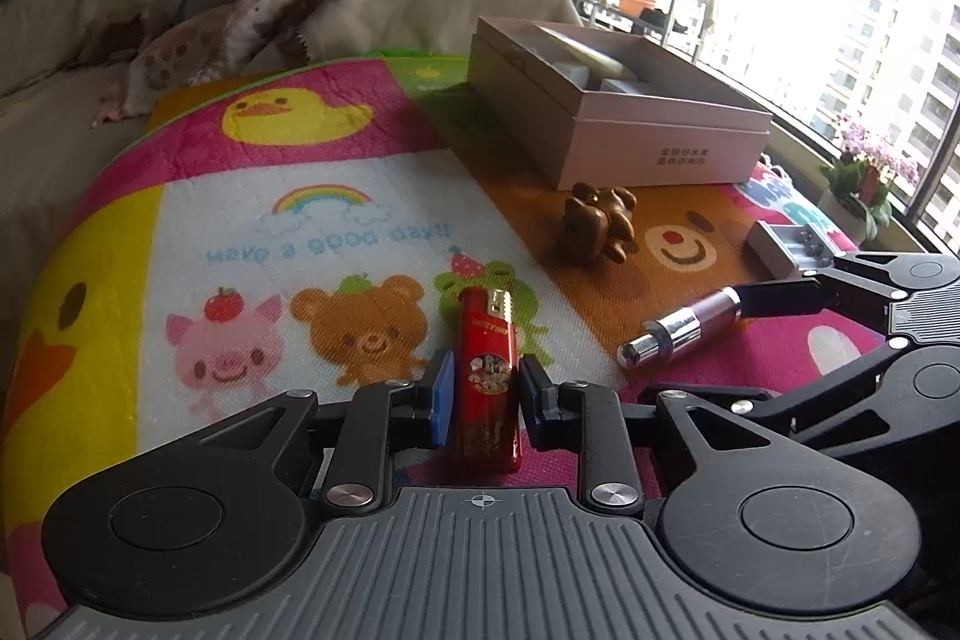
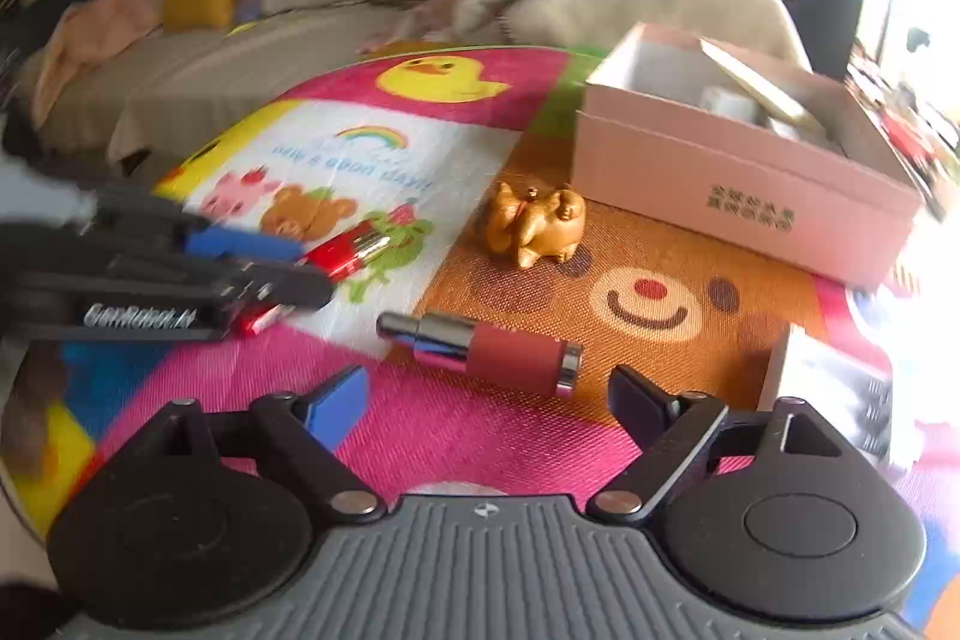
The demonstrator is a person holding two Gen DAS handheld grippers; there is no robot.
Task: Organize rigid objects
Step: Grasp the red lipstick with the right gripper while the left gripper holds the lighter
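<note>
Left gripper: your left gripper [image 1: 480, 391] tilts down over the colourful cartoon-print mat [image 1: 336, 232], its blue pads drawn in narrow at either side of the red plastic lighter with a gold metal top [image 1: 487, 376]; whether they press on it I cannot tell.
Lighter: it points away from you along the fingers, over the pink and white patches.
Right gripper: your right gripper [image 2: 489, 400] also tilts down, its fingers spread wide and holding nothing.
Tube: the maroon cylinder with a chrome stepped end [image 2: 480, 349] lies on its side on the mat just ahead of the right fingertips, touching neither.
Bear: the small glossy brown bear figurine [image 1: 600, 220] lies tipped over on the orange patch.
Box: the open pale pink cardboard box [image 1: 606, 112] sits beyond the bear, with items inside.
Grey piece: a small silver-grey block [image 1: 789, 244] lies near the mat's right edge.
</note>
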